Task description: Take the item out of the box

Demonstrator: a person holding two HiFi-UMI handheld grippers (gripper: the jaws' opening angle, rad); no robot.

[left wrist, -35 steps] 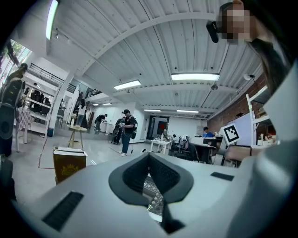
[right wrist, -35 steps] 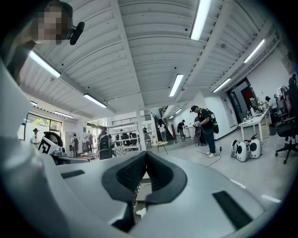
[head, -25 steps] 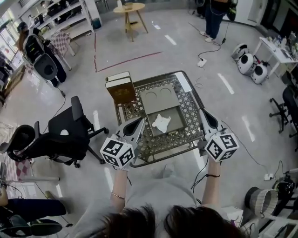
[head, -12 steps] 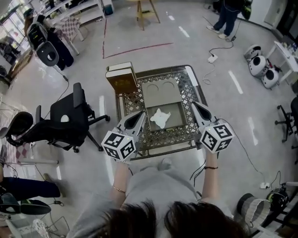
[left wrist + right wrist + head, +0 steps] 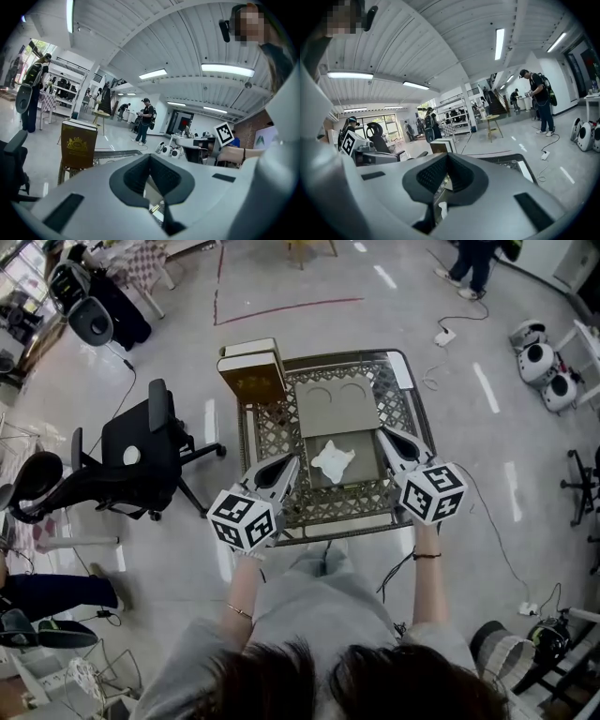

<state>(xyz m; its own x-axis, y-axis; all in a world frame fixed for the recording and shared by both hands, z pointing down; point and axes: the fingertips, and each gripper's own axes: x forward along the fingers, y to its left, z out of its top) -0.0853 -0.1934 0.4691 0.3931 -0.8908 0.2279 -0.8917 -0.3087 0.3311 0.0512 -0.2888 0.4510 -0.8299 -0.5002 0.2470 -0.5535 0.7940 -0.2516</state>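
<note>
From the head view, I see a white crumpled thing (image 5: 333,461) in the near half of the flat grey open cardboard box (image 5: 336,407), on the metal lattice table (image 5: 265,435). My left gripper (image 5: 287,463) is just left of it and my right gripper (image 5: 383,434) is just right.

In the left gripper view, the fingers are pressed together on nothing.

In the right gripper view, the fingers are pressed together too, and they hold nothing.

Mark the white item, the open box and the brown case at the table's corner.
white item (image 5: 333,461), head view, its crumpled middle.
open box (image 5: 336,407), head view, bare lid flap.
brown case (image 5: 251,382), head view, brown face.
</note>
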